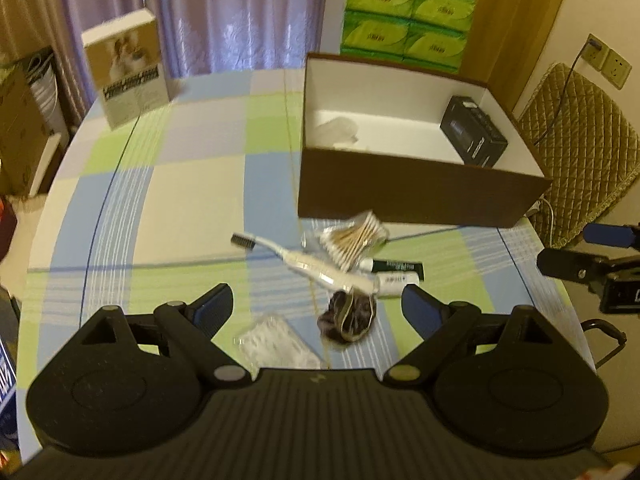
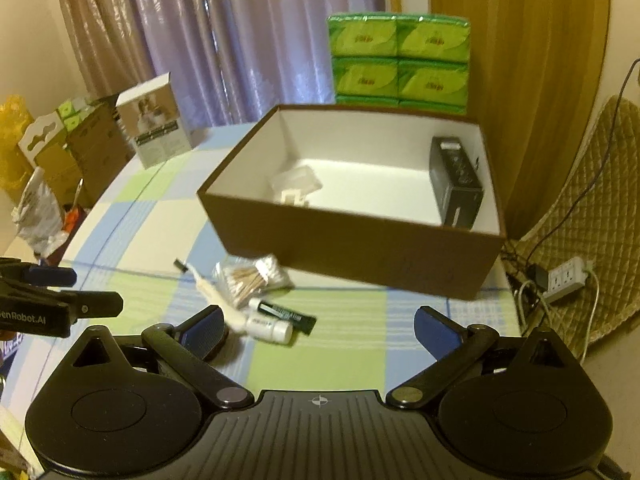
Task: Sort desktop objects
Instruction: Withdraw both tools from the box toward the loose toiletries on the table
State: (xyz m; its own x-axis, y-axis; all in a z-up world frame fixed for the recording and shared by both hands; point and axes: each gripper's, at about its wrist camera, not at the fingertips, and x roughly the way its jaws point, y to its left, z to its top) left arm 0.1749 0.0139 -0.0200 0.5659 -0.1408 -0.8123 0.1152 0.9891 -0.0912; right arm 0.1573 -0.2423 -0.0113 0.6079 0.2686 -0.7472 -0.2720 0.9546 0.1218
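On the checked tablecloth [image 1: 192, 200] in your left wrist view, your left gripper [image 1: 318, 306] gapes wide and empty over the toothbrush [image 1: 304, 262] and dark hair tie [image 1: 347, 318], while in the right view your right gripper [image 2: 318, 326] hangs equally wide, holding nothing, short of the brown box [image 2: 360, 248].

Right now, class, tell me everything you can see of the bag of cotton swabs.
The bag of cotton swabs is a clear, crinkled plastic pouch of wooden-stemmed, white-tipped swabs. It lies flat on the checked tablecloth, just in front of the brown box, with the white toothbrush close beside it; contact is unclear. Neither claw holds it.
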